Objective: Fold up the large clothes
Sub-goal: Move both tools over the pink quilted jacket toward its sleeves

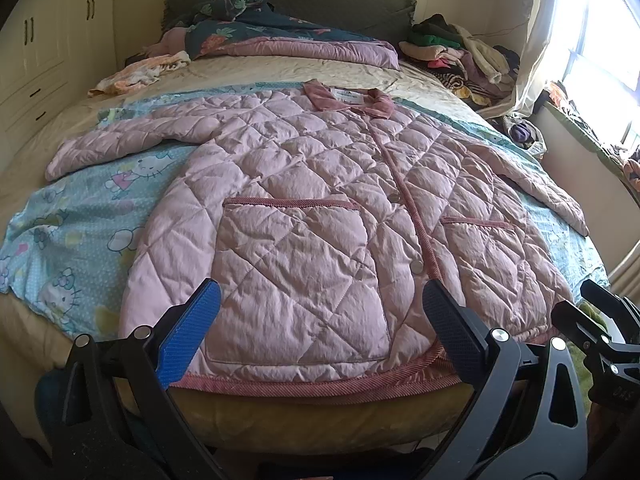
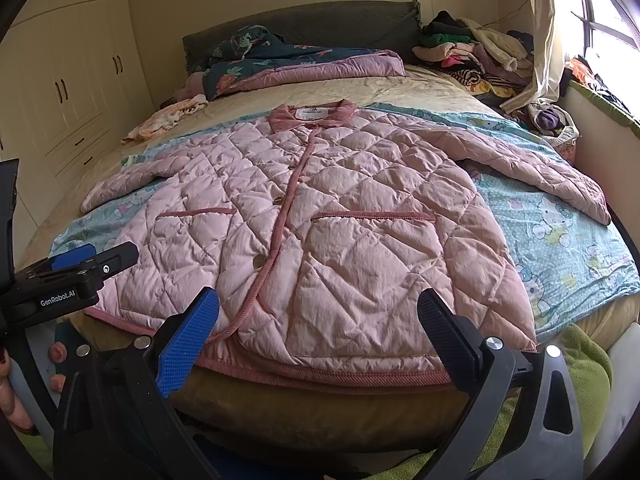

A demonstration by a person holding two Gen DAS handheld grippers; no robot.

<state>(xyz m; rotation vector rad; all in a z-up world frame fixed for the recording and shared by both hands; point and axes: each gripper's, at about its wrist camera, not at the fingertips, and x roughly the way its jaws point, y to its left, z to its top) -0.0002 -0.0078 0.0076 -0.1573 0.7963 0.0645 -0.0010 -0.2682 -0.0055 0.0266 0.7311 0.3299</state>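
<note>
Both claws hang with fingers spread apart, gripping nothing: the left claw (image 1: pixel 320 332) and right claw (image 2: pixel 318 334) sit just short of the hem of the pink quilted jacket (image 1: pixel 320 184), spread buttoned-up on the bed (image 2: pixel 420 84). Probably best: pinch a sleeve cuff first and fold it inward, keeping the padding flat. Only the right view shows the far-right cuff (image 2: pixel 592 200) fully; the left view shows the left sleeve (image 1: pixel 120 140) better.
</note>
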